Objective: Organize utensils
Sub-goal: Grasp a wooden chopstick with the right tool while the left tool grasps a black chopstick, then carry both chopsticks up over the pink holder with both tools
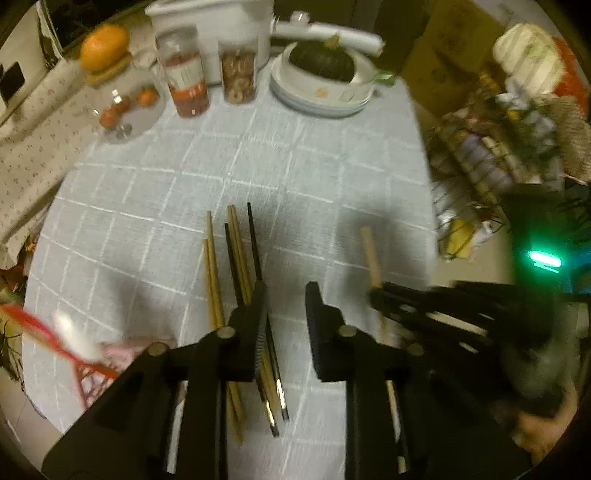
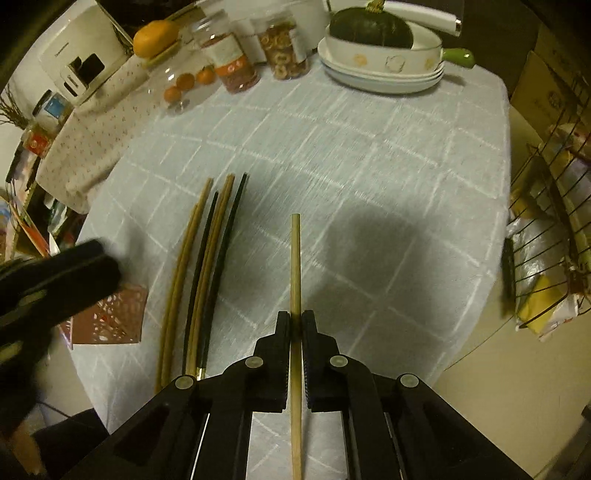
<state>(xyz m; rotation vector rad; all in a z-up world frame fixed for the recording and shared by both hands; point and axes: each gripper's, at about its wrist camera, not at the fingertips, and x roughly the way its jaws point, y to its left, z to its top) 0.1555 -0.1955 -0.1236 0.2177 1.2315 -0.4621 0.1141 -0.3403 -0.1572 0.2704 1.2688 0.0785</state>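
Several chopsticks [image 2: 201,273], wooden and black, lie side by side on the grey checked tablecloth [image 2: 369,184]; they also show in the left wrist view [image 1: 236,258]. My right gripper [image 2: 295,321] is shut on a single light wooden chopstick [image 2: 295,258], held above the cloth to the right of the row. That chopstick [image 1: 370,256] and the right gripper [image 1: 376,295] show at the right of the left wrist view. My left gripper [image 1: 286,295] is open and empty, just above the near ends of the row.
At the table's far edge stand stacked white plates [image 2: 384,79] with a dark squash [image 2: 369,26], two jars [image 2: 255,51], and small oranges on a glass stand [image 2: 184,83]. A red patterned holder [image 2: 110,314] lies left of the chopsticks. A wire rack [image 2: 546,229] stands right of the table.
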